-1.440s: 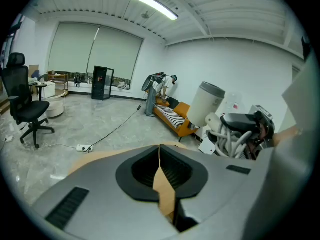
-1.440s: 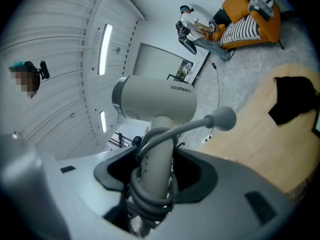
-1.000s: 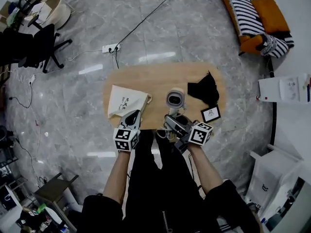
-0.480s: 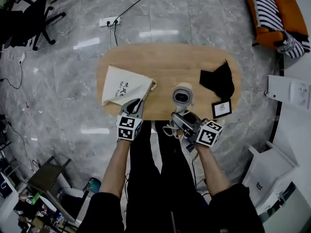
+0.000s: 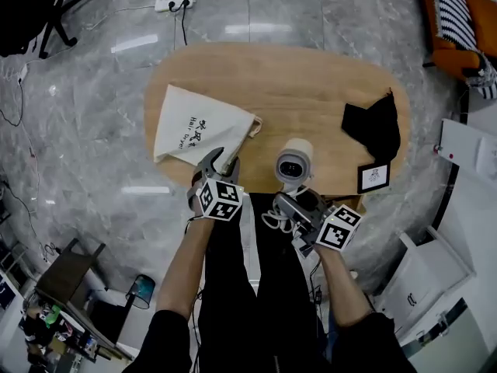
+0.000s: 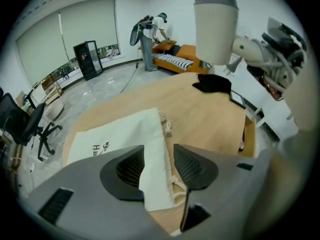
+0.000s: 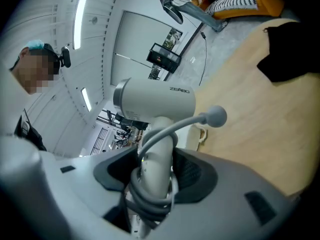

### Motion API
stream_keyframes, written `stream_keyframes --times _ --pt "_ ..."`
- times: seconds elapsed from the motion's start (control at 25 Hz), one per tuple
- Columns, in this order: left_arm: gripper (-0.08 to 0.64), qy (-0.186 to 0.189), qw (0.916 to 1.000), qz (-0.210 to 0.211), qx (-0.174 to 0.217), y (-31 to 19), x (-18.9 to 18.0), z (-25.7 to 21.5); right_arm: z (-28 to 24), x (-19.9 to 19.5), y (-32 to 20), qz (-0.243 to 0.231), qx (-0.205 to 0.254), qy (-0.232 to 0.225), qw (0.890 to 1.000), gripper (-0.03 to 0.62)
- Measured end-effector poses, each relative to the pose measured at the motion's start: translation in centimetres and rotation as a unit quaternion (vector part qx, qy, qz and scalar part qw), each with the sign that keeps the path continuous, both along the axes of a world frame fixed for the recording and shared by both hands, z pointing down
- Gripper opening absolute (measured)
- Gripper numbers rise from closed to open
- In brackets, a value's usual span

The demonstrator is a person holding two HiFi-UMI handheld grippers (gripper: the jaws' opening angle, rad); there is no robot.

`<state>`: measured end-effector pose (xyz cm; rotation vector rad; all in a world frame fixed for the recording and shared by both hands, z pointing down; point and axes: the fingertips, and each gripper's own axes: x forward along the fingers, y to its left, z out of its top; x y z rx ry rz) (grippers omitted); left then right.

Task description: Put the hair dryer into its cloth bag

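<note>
Meanwhile, wood table [image 5: 311, 92] on marble floor [image 5: 101, 130]; L hand-held gripper [image 5: 223, 160] just opened, bag [image 5: 190, 127] between jaws; R [image 7: 155, 169] grips dryer [image 5: 294, 162].

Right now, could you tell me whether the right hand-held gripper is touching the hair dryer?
Touching. The right gripper view shows the right hand-held gripper closed on the hair dryer, with both pads pressing against its handle.

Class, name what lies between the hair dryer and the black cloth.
Nothing: in the head view, only bare wooden table separates the hair dryer from the black cloth.
</note>
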<state>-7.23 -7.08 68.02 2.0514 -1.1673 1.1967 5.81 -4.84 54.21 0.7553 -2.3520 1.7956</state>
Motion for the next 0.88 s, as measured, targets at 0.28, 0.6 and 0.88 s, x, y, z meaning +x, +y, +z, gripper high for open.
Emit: stream_keyframes --times 0.28,0.6,0.88 --pt "0.193 -0.048 0.9976 0.041 -0.028 1.2 -0.9 4.7 4.0 -1.0 0.0 -0.02 -0.001 0.017 1.0 0.224" --pt "0.041 -0.015 0.9991 0.034 -0.019 0.7 -1.9 3.8 7.4 -1.8 0.7 -0.069 0.009 0.062 0.996 0.224" --pt "0.037 0.1 0.9929 -0.031 -0.057 -0.4 -2.9 -0.8 10.5 -2.2 2.2 -0.142 0.022 0.144 0.979 0.224"
